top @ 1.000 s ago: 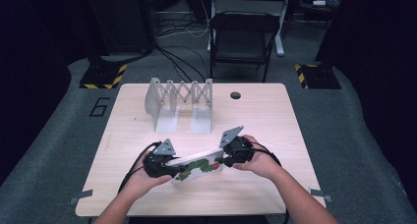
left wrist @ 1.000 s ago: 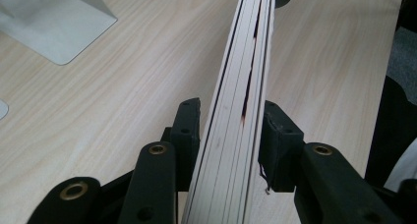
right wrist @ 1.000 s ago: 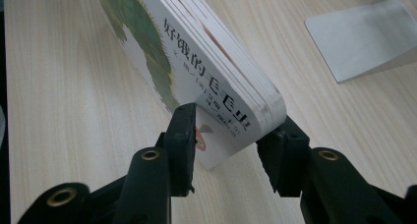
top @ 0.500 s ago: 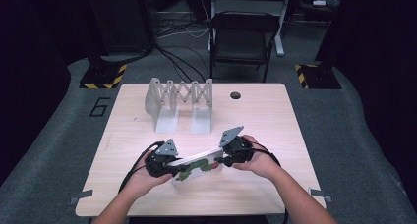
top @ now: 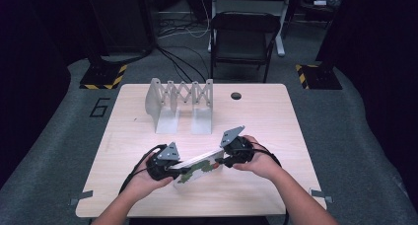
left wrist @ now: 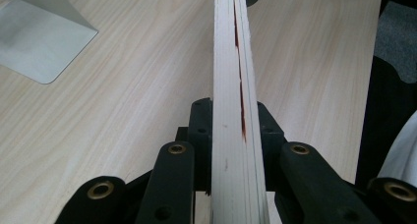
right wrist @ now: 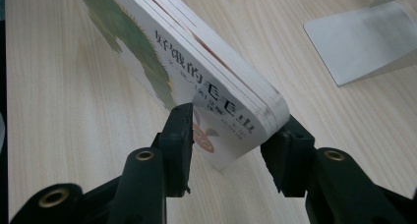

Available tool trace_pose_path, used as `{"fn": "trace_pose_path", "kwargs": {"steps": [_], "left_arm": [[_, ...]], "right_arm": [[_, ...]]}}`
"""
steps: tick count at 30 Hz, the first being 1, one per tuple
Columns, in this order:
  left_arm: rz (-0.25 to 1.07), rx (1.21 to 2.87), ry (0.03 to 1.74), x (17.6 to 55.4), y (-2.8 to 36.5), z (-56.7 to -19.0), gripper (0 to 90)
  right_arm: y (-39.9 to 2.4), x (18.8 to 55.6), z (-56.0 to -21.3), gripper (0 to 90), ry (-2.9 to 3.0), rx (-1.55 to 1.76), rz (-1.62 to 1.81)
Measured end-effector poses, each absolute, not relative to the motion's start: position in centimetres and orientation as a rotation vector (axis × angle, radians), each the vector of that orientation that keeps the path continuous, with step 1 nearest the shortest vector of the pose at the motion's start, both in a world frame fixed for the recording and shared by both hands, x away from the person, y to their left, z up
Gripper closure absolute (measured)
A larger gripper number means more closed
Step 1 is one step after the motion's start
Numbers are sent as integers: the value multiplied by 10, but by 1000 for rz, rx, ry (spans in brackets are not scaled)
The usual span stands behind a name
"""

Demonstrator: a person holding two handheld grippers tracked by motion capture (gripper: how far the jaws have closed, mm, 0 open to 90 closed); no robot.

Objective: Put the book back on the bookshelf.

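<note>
Hold the board book steady at the lower middle of the high view, just above the desk and near its front edge, stretched edgewise between both hands. Keep the left hand-held gripper clamped hard on the book's left end, jaws shut flat against both covers as seen in the left gripper view, with the page block running straight up the middle of that frame. Treat the right hand-held gripper as the one letting go: jaws half wide and just now opening, standing either side of the book's rounded corner, the left-hand jaw barely at the printed cover and the other a little clear of the page edges. Probably a handover to the left side, so finish opening fully before drawing the right hand away, and pull straight back along the book's length to avoid catching the corner and twisting the book out of the single grip. Expect some sag at the free end; counter with a firm, level left wrist. Stay well short of the metal accordion book rack at the upper centre of the desk.
</note>
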State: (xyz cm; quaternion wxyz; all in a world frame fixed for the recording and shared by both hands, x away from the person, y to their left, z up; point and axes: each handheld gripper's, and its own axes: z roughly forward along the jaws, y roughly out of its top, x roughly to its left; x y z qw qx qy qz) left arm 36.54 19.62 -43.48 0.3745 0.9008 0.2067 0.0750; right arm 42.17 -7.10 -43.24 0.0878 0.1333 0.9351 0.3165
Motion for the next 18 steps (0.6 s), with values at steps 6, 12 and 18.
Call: {"fn": "trace_pose_path", "kwargs": {"steps": [6,12,18], "left_arm": [[202,2316,523,364,195,-434,756],[205,2304,546,365,196,-433,757],[232,2300,580,370,202,-431,757]], "right_arm": [[-70,422,-435,533,2813,435,935],[-71,424,-438,501,2829,483,930],[-76,427,-439,496,2823,535,953]]}}
